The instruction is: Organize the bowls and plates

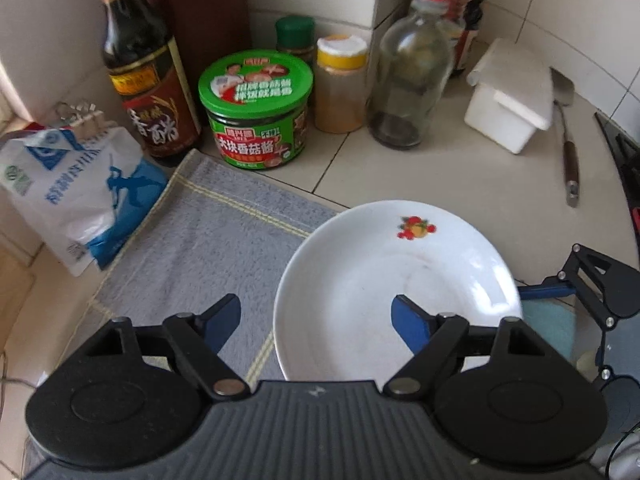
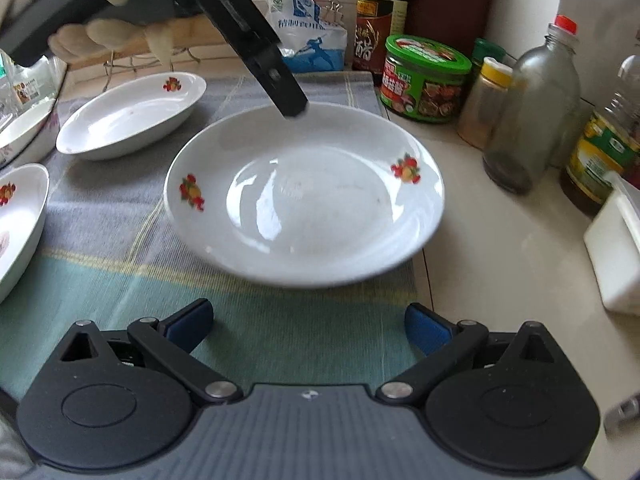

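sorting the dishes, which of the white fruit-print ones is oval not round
The oval dish at the back left of the cloth, beside the round plate in the middle. Its rim is stretched long; the middle plate's is a plain circle.

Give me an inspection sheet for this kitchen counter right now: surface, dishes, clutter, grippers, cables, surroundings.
Surface: pale tiled counter with a grey-and-teal striped cloth.
Job's things: round white fruit-print plate on the cloth; oval white dish behind it; two more dishes cut off at the left edge.
Clutter: green-lidded sauce jar, dark vinegar bottle, clear glass bottle, blue-white salt bag, white lidded box.
Grippers: left gripper open, straddling the plate's rim; right gripper open, empty.
Cables: thin wires at frame edges.
Surroundings: white tiled wall.
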Tool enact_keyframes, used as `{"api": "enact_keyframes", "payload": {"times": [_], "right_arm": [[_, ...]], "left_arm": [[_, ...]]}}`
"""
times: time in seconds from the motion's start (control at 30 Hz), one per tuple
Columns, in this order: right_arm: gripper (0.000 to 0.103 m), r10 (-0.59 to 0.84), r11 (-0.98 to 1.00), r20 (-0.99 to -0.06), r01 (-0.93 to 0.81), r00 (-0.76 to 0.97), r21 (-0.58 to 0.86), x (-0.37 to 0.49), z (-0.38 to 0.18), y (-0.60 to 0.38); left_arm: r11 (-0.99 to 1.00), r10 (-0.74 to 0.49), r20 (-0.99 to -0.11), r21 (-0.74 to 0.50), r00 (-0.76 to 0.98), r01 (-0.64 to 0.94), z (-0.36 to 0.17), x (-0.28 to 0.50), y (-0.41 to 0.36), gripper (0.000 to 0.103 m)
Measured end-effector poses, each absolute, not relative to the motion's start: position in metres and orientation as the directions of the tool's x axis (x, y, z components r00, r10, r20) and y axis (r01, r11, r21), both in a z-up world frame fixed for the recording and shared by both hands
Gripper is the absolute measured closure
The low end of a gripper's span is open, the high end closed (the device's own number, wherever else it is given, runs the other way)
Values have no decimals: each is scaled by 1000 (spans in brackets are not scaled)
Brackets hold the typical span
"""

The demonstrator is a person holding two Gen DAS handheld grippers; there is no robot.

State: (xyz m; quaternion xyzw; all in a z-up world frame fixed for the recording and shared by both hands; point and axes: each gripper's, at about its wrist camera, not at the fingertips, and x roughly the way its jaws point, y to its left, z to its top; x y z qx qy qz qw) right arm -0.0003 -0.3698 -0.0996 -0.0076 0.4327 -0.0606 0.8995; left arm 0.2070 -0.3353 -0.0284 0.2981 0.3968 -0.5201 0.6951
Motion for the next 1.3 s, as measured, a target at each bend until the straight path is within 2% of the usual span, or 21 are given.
{"api": "enact_keyframes", "payload": {"times": [0.2,0.4,0.63,0.77,1.0,1.3], "right_arm": [[0,-134,991,-778,84,614,-104,-20,-91,-340],[0,-88,994,-746,7,660,-111,-29,-75,-299],[0,-13,989,-720,-97,694,-112,-36,-70,-251],[0,41,987,-725,-139,688,-76,-35,-72,-233],[0,128,964,-731,-256,670,-65,-31,-89,-198],[0,194,935,-731,-348,654,-64,-20,-107,-174]], "left_arm": [[316,-557,-807,10,194,949,-2,177,-289,19],[368,-605,-742,60,288,928,20,142,-230,14],[529,-606,-694,13,389,849,24,124,-139,11],[626,-569,-686,-3,454,780,13,115,-91,10],[753,-483,-721,-51,498,656,-5,113,-29,10],[791,-414,-762,-30,498,611,-16,112,-9,10]]}}
